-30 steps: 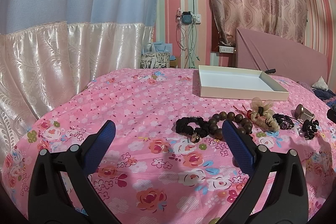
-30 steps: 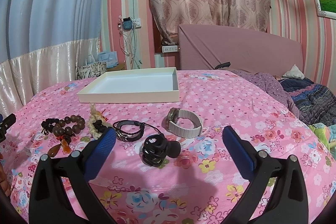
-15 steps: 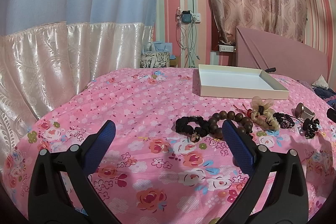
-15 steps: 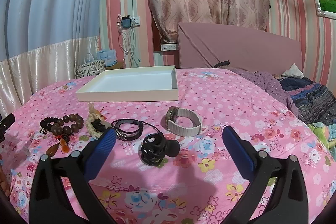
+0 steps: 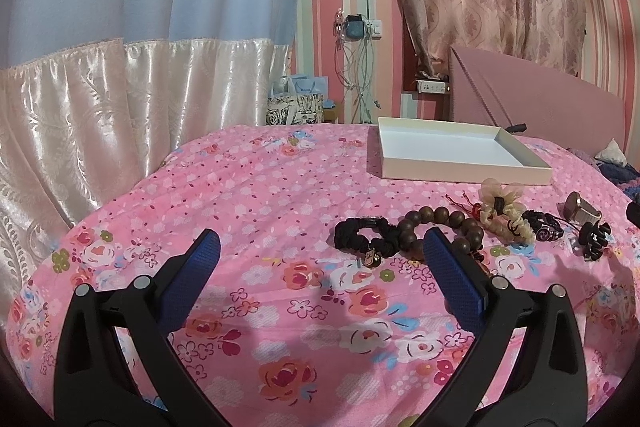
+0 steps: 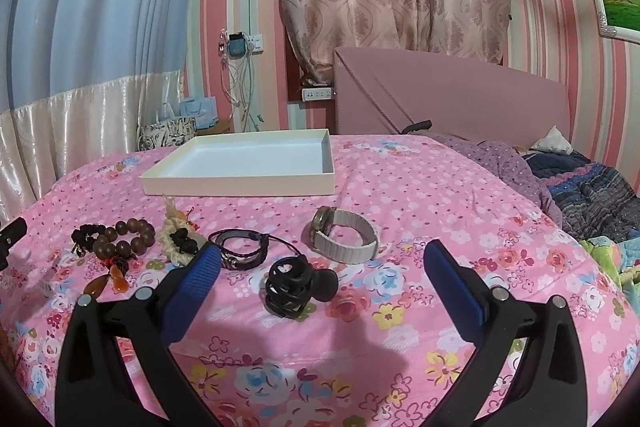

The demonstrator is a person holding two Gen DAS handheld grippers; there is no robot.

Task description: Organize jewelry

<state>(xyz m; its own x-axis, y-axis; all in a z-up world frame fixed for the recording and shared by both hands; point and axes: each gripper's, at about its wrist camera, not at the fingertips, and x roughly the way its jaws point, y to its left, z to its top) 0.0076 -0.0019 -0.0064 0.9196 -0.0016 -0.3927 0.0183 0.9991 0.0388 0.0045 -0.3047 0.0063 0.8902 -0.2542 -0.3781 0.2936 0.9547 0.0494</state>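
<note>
Both my jaws stand spread and empty over the pink floral bedspread (image 6: 400, 187). Beyond my left gripper (image 5: 320, 247): black scrunchie (image 5: 362, 235), then wooden bead bracelet (image 5: 440, 223) at its right finger. Ahead of my right gripper (image 6: 320, 251): braided leather bracelet (image 6: 242, 247), black hair clip (image 6: 296, 283), watch (image 6: 344, 239); white tray (image 6: 240, 183) beyond.

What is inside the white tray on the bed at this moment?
The white tray shows only its bare pale floor in both views; no jewelry lies in it. A thin strip just behind its near wall is hidden. The left gripper and right gripper hang open, holding nothing.
</note>
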